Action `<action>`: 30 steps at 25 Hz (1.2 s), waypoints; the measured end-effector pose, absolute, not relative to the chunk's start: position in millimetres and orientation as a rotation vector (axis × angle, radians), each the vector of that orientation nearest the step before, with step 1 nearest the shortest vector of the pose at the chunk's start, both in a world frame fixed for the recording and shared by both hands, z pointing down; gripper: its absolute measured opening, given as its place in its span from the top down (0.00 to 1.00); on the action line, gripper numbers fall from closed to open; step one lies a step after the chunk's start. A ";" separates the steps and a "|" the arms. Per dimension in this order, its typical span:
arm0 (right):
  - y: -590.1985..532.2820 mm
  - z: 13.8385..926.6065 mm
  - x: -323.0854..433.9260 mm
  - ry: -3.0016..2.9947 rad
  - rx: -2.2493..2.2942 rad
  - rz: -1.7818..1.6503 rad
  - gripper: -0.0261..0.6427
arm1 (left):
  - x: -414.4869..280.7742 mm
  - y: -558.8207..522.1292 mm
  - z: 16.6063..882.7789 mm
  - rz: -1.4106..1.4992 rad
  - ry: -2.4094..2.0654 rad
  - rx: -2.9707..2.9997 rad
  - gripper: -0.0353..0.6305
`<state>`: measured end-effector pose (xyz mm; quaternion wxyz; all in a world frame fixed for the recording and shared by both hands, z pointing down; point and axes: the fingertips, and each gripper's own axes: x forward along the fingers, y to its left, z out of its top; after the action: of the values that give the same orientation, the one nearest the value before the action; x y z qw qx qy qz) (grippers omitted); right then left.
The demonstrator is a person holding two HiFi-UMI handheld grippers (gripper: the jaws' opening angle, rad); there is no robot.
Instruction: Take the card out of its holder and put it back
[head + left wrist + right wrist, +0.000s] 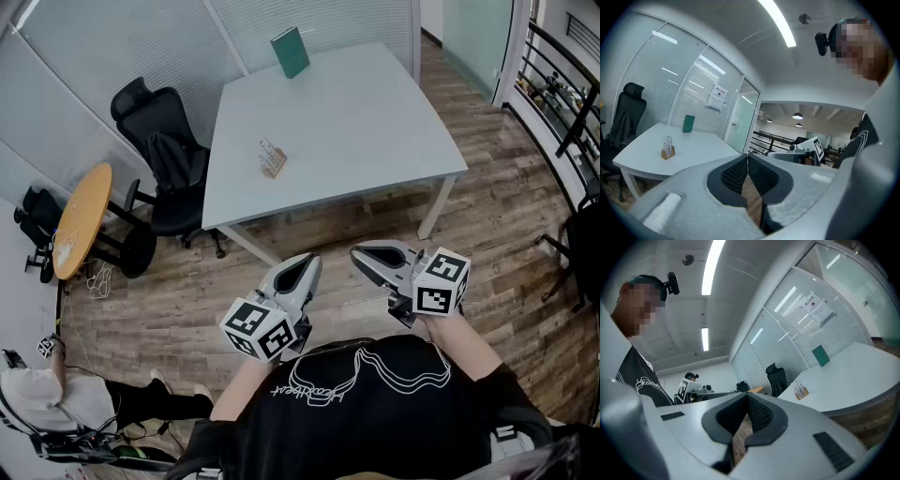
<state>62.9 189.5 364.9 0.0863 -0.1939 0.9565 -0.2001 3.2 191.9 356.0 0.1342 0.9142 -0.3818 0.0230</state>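
Head view shows both the left gripper (302, 267) and right gripper (367, 257) held near the chest, fingers (735, 176) closed and empty, since the holder (272, 159), seemingly with its card still in, sits well away on the table (375, 122)

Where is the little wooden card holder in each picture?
Head view: the card holder stands on the white table, left of its middle, above picture centre.
Left gripper view: card holder at the left, on the table.
Right gripper view: card holder right of centre, on the table.
Shared landmark: the green board at the table's far edge.
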 end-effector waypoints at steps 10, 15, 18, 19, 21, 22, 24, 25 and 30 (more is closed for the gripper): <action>197.9 346.4 65.0 2.843 -0.563 -0.561 0.95 | -1.4 203.3 341.7 0.057 -1.142 2.661 0.92; 189.7 335.2 64.2 2.792 -0.546 -0.589 0.95 | -3.3 197.4 330.6 0.049 -1.150 2.671 0.92; 187.1 332.6 60.8 2.799 -0.543 -0.570 0.95 | -4.8 194.9 327.4 0.042 -1.149 2.675 0.92; 186.3 332.8 59.6 2.802 -0.543 -0.569 0.95 | -5.9 193.9 327.5 0.041 -1.151 2.674 0.92; 185.1 334.6 57.1 2.804 -0.541 -0.578 0.95 | -8.6 192.1 330.1 0.041 -1.154 2.665 0.92; 184.5 335.7 55.5 2.806 -0.540 -0.583 0.95 | -10.3 191.3 331.9 0.041 -1.156 2.661 0.92; 182.1 337.7 51.9 2.810 -0.539 -0.592 0.95 | -14.5 188.1 335.3 0.041 -1.158 2.651 0.92; 180.0 338.5 50.4 2.812 -0.542 -0.595 0.95 | -16.6 185.4 336.9 0.039 -1.158 2.646 0.92; 159.3 348.6 54.5 2.798 -0.615 -0.635 0.95 | -15.7 160.5 348.2 0.030 -1.128 2.626 0.92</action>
<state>54.5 159.3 348.6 0.1033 -0.2086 0.9484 -0.2152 -15.7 160.5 348.2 0.1411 0.9097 -0.3905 0.0103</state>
